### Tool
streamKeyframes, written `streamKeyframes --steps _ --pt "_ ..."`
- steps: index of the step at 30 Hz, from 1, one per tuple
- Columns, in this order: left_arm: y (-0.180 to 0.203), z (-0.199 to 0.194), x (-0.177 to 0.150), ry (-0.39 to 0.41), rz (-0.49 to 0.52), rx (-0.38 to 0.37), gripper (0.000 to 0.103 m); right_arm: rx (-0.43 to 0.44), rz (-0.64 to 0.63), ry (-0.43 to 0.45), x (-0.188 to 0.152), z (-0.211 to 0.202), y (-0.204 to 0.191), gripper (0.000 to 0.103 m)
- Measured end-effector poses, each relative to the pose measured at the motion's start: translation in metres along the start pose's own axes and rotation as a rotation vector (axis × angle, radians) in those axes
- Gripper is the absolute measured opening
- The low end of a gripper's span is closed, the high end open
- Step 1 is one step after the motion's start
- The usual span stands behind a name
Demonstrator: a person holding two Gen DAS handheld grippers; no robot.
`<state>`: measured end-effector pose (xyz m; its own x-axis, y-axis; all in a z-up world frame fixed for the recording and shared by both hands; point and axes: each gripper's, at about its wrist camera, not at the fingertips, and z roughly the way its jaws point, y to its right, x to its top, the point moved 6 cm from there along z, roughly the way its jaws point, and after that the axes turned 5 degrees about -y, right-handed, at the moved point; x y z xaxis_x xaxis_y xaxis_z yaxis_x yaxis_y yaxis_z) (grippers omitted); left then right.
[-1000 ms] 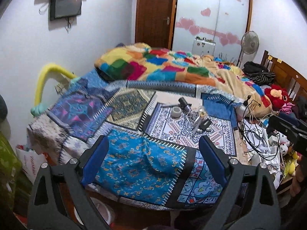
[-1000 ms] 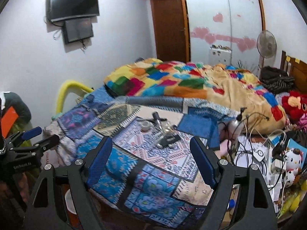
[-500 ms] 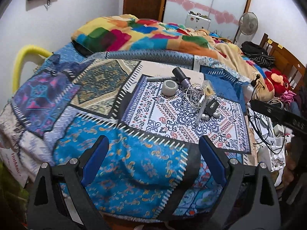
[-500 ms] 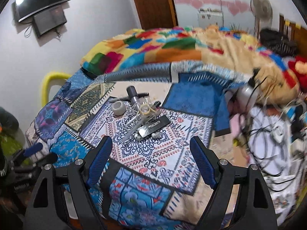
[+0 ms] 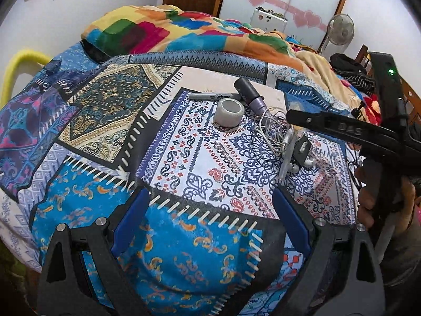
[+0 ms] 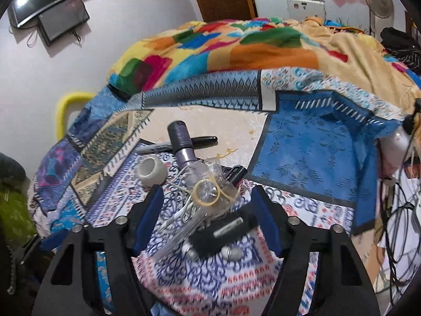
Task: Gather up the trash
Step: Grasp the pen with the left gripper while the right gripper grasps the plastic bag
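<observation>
A heap of small items lies on the patterned bedspread (image 5: 200, 163). It holds a crumpled clear plastic wrapper with a yellow rubber band (image 6: 210, 193), a tangle of white cable (image 5: 272, 131), a grey tape roll (image 6: 151, 169), a purple cylinder (image 6: 184, 147), a black marker (image 5: 214, 96) and a black flat device (image 6: 223, 233). My right gripper (image 6: 206, 210) hangs just over the wrapper, its jaws closing with the wrapper and device between the blue pads, which do not touch them. My left gripper (image 5: 210, 213) stands wide open over the blue cloth, short of the heap.
A bright patchwork blanket (image 5: 184, 29) is bunched behind the heap. Cables and chargers (image 6: 397, 210) crowd the bed's right side. A hand (image 5: 379, 197) holds the right gripper at the right edge of the left wrist view. A door, wardrobe and fan stand at the back.
Both grippers have come down and forward toward the heap, which now looks much larger. The right gripper's jaws have narrowed and now straddle the plastic wrapper. The left jaws stay wide.
</observation>
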<state>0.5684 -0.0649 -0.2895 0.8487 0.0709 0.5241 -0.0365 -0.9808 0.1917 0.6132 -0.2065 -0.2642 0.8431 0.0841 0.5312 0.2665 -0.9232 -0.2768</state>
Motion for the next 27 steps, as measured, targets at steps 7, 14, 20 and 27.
streamKeyframes --steps 7,14,20,27 --pt "0.019 0.010 0.010 -0.015 0.027 -0.039 0.087 0.085 0.039 0.020 0.000 -0.010 0.008 0.032" --pt "0.060 0.008 0.025 0.004 0.101 -0.118 0.084 0.065 0.060 0.076 -0.014 -0.052 0.027 0.032" --pt "0.091 0.037 0.024 -0.073 0.197 -0.177 0.035 0.020 0.118 0.063 -0.035 -0.069 0.060 0.032" --pt "0.104 0.064 0.015 -0.098 0.235 -0.125 0.021 0.020 0.129 0.048 -0.044 -0.075 0.067 0.032"
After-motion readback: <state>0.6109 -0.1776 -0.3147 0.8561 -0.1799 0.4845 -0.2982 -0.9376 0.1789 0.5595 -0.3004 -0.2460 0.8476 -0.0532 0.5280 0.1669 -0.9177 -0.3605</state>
